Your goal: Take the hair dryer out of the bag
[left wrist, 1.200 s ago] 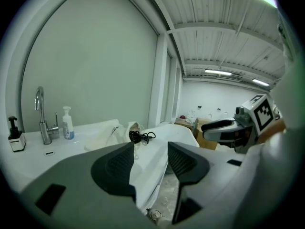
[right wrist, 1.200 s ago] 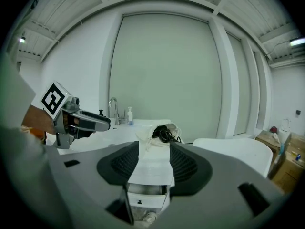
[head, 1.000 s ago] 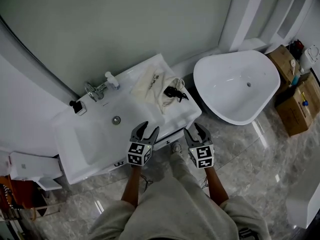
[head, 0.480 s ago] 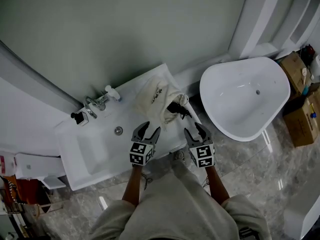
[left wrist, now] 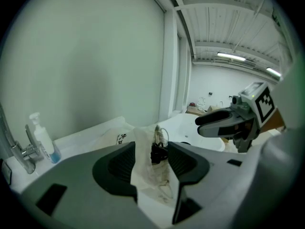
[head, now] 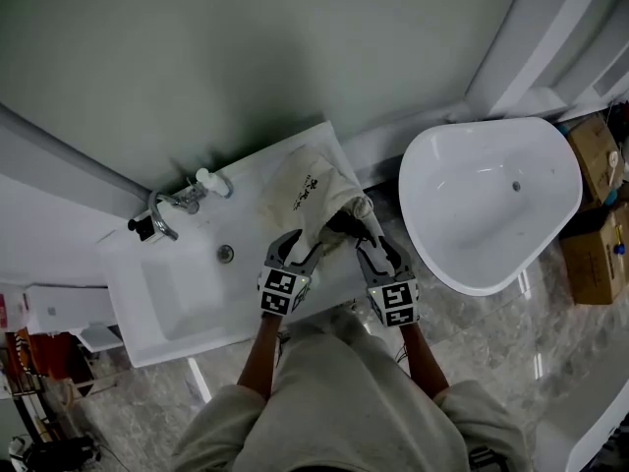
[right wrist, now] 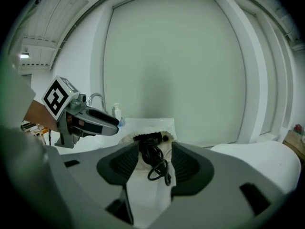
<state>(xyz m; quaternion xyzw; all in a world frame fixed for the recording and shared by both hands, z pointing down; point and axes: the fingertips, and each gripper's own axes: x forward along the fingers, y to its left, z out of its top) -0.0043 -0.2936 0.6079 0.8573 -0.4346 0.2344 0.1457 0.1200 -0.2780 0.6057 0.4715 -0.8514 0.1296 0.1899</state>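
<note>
Bathroom; white worktop (head: 147,327) with basin. Cloth bag (head: 303,187) at its right end, with the hair dryer (head: 346,226) and cord poking from the mouth, dark body lying 9-to-3.

- Right gripper (head: 379,252): jaws apart, empty; dryer near, at 12 o'clock; judged the nearer.
- Left gripper (head: 298,247): jaws apart, empty; dryer at 2 o'clock.

A second ago both hung short of the worktop's edge.

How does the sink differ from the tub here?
The sink is rectangular; the tub is rounded, egg-like. The sink has a faucet at its back, and the bag lies on its counter; the tub shows neither. Both are white.
</note>
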